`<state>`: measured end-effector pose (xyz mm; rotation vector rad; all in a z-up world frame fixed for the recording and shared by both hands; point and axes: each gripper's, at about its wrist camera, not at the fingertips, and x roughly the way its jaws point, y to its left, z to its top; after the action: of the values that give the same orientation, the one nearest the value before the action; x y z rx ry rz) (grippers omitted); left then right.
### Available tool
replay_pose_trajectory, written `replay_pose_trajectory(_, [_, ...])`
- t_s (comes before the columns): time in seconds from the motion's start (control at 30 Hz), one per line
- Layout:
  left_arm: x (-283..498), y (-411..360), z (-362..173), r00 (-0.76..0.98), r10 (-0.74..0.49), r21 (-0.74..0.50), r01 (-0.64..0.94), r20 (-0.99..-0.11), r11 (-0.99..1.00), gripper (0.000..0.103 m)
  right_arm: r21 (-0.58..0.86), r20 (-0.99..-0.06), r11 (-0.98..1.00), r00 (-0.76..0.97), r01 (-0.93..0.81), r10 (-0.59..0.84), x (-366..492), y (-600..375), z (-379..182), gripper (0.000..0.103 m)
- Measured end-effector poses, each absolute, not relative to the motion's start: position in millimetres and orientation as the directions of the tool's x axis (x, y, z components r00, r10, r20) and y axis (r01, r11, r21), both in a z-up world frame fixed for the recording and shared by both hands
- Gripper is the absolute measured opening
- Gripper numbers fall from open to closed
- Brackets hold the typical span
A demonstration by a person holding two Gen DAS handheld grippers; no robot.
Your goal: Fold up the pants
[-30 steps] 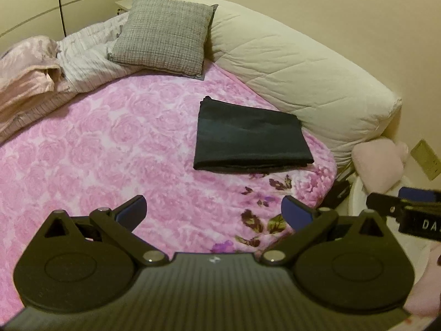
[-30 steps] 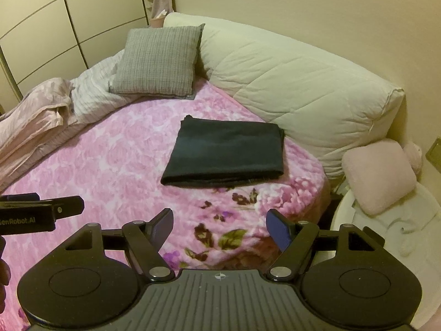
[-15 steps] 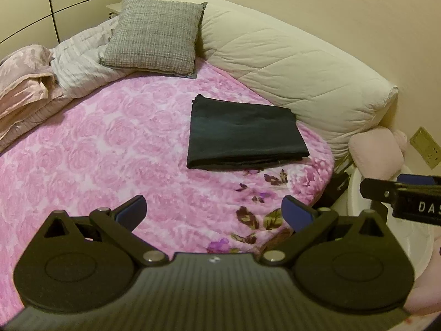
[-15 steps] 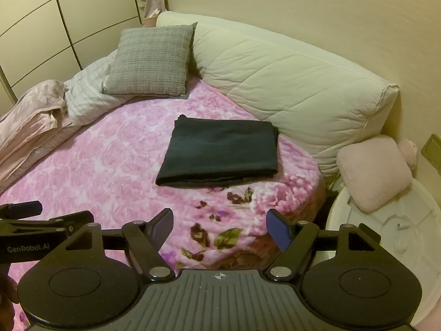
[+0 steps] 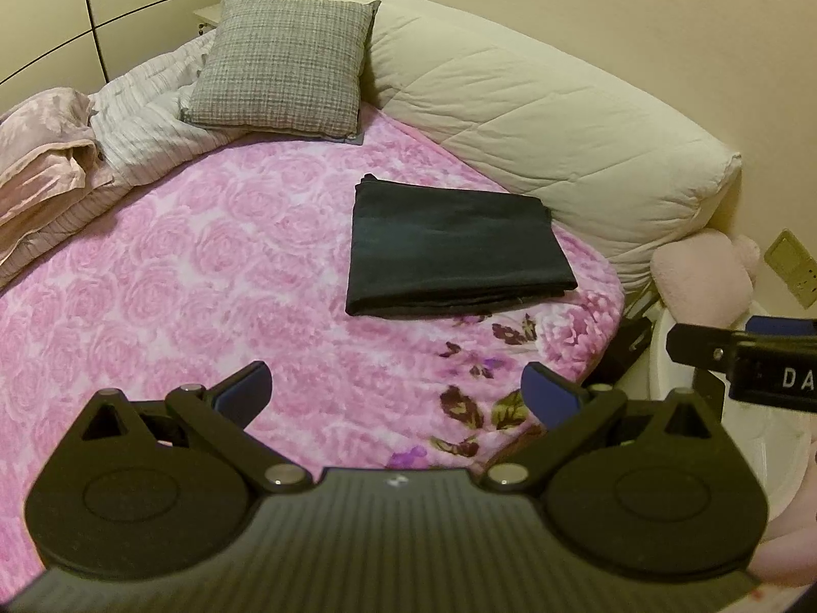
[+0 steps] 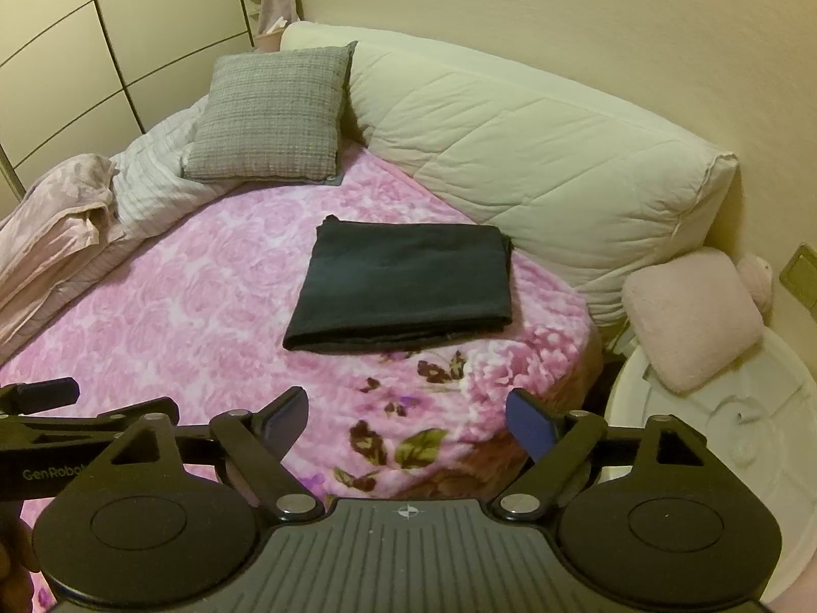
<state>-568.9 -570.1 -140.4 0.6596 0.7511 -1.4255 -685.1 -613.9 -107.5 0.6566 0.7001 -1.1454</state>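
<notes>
Dark pants (image 5: 449, 250) (image 6: 403, 286) lie folded into a flat rectangle on the pink rose blanket (image 5: 178, 281) (image 6: 178, 316), near the bed's rounded end. My left gripper (image 5: 397, 397) is open and holds nothing, hovering well short of the pants above the blanket. My right gripper (image 6: 406, 421) is also open and holds nothing, over the blanket's flowered edge. The right gripper's side shows at the right rim of the left wrist view, and the left gripper's side at the left rim of the right wrist view.
A long cream bolster (image 5: 536, 117) (image 6: 536, 153) runs behind the pants. A grey checked cushion (image 5: 281, 66) (image 6: 270, 112) and rumpled bedding (image 5: 56, 163) lie at the back left. A pink cushion (image 6: 689, 316) rests on a white round object (image 6: 715, 434) beside the bed.
Both grippers have drawn back and risen slightly from the bed, so the folded pants look a little farther off. The pants have not moved, and both grippers stay open.
</notes>
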Motion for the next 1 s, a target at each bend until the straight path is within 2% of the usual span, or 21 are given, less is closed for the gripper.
replay_pose_trajectory(1.0, [-568, -585, -149, 0.017, -0.607, -0.022, 0.998, -0.794, 0.057, 0.102, 0.103, -0.789, 0.286, 0.254, 0.953, -0.560, -679, -622, -112, 0.085])
